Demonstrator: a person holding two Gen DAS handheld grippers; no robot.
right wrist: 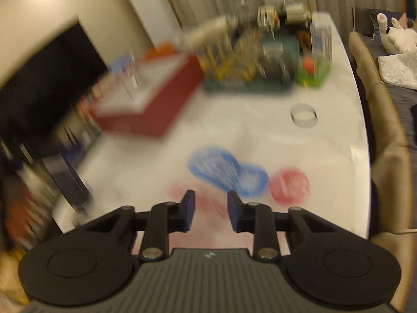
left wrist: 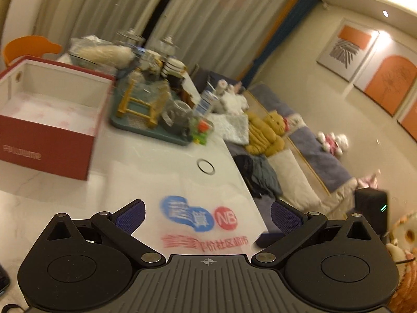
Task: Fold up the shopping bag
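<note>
Both my grippers hung over the shopping bag [left wrist: 206,208], which lay flat on the white table [left wrist: 65,200], printed side up. I take the bag's blue logo [right wrist: 226,170] as my landmark.

Nearest: my right gripper [right wrist: 211,210] stood just short of the logo, angled steeply down at the plastic. Its jaws were parted by a narrow gap with nothing between them; the pads were not pressing on the film. The red lettering showed through that gap.

My left gripper [left wrist: 208,215] had its jaws spread wide and empty, the logo framed between the two blue pads [left wrist: 130,217] and slightly beyond them. It pointed more shallowly down than the right.

The bag ran away from both grippers toward the far clutter; I judged its long axis to lie roughly along the way I was pointing, though the pale film against the pale top made its edges hard to trace. The right gripper looked the nearer one to the plastic.

Beyond the logo: a thin ring [left wrist: 206,167] on the tabletop. Farther left of it, an open red box [left wrist: 47,143]. Farther still, a teal tray [left wrist: 153,133] crowded with jars and a small wooden rack. The right view was heavily blurred.

Judgement: no fold was visible yet; the next grasp would want a near edge.
</note>
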